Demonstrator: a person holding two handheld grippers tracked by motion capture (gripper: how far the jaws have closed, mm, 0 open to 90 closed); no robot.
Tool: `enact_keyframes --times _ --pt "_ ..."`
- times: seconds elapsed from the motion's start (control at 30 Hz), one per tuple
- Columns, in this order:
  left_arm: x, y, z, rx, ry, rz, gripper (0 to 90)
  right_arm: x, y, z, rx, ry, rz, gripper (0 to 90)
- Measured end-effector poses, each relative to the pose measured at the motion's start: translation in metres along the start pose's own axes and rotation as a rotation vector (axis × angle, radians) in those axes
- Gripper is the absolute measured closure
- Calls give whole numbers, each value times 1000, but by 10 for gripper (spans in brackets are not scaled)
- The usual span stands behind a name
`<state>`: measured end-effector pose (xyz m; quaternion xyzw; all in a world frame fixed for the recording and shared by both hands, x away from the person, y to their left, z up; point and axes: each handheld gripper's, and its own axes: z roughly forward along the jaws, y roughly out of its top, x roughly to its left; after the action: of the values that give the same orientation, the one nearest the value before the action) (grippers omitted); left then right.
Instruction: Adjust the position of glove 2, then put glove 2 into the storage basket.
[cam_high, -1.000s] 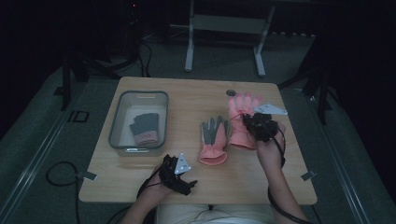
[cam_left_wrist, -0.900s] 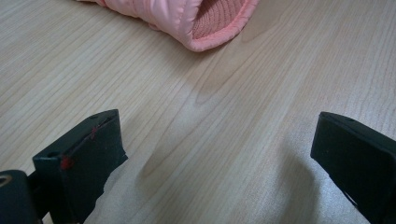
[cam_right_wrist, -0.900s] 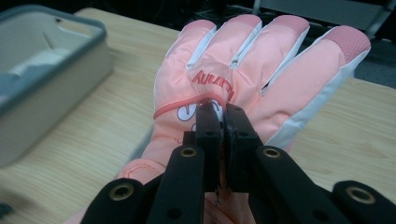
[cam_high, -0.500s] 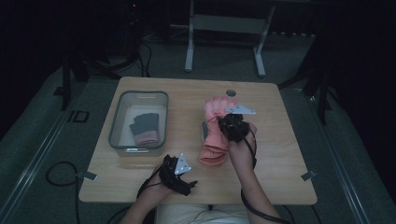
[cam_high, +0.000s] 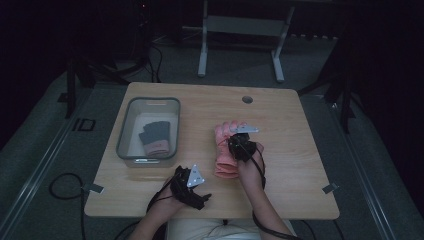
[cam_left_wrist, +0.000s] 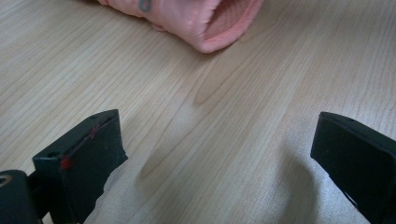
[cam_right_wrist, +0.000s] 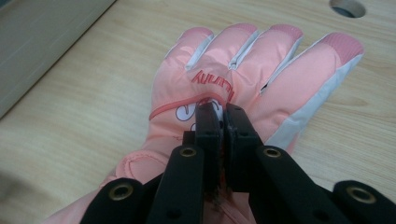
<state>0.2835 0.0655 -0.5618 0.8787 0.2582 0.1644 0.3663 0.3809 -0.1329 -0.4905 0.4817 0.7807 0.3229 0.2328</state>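
Observation:
A pink glove (cam_high: 224, 152) (cam_right_wrist: 261, 60) lies palm down near the middle of the wooden table (cam_high: 300, 165), fingers pointing away from me. My right gripper (cam_high: 236, 143) (cam_right_wrist: 223, 112) points down at the back of it, jaws shut on a pinch of its fabric. From above, the pink shape looks like one glove on top of another; I cannot separate them. My left gripper (cam_high: 202, 192) (cam_left_wrist: 217, 126) rests low at the table's front edge, open with bare wood between its jaws. The glove's cuff (cam_left_wrist: 205, 18) is just ahead of it.
A grey bin (cam_high: 148, 100) (cam_right_wrist: 42, 37) stands at the left of the table and holds a dark glove with a pink cuff (cam_high: 156, 137). A round cable hole (cam_high: 247, 99) (cam_right_wrist: 348, 7) sits near the far edge. Bare wood lies to the right of the gloves.
My right gripper has carried the pink glove left and down, from the right side onto the other pink glove in the middle. The left gripper has stayed put.

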Motion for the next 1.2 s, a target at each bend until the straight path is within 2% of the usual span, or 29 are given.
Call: enact_keyframes --times 0.13,0.23,0.33,0.5,0.57,0.63,0.7,0.73,0.87,0.93,1.0,1.07,1.13,1.2 --pt "-1 0 0 -1 2 0 23 -6 -4 -3 16 49 -67 854" --pt "0 0 0 -4 3 -3 23 -13 -8 -6 25 86 -90 847" --pt "0 1 0 -7 4 -7 23 -16 -9 -8 28 112 -92 835" --pt "0 1 -1 -12 4 -13 23 -15 -7 -5 20 129 -87 768" --pt "1 1 -2 -38 -2 -10 23 -15 -6 -6 13 140 -78 728" --pt "2 2 -4 -75 -7 -30 23 -15 -4 -9 -4 156 -66 692" --pt "2 2 -4 -75 -7 -30 25 -16 -3 -10 -9 167 -63 665" --pt "5 5 -11 -151 -10 -74 34 -18 -1 -12 -20 182 -64 646" --pt "7 12 -18 -182 16 -102 44 -21 3 -18 -35 190 -70 633" --pt "8 16 -23 -207 8 -129 47 -23 7 -24 -50 188 -87 627" --pt "9 19 -25 -207 6 -142 47 -28 11 -30 -71 196 -100 617" --pt "13 29 -30 -201 17 -184 46 -33 16 -35 -84 193 -109 608" --pt "18 35 -33 -203 1 -216 47 -40 21 -39 -100 212 -106 606" --pt "22 42 -34 -204 -6 -227 47 -46 24 -41 -107 205 -131 602"
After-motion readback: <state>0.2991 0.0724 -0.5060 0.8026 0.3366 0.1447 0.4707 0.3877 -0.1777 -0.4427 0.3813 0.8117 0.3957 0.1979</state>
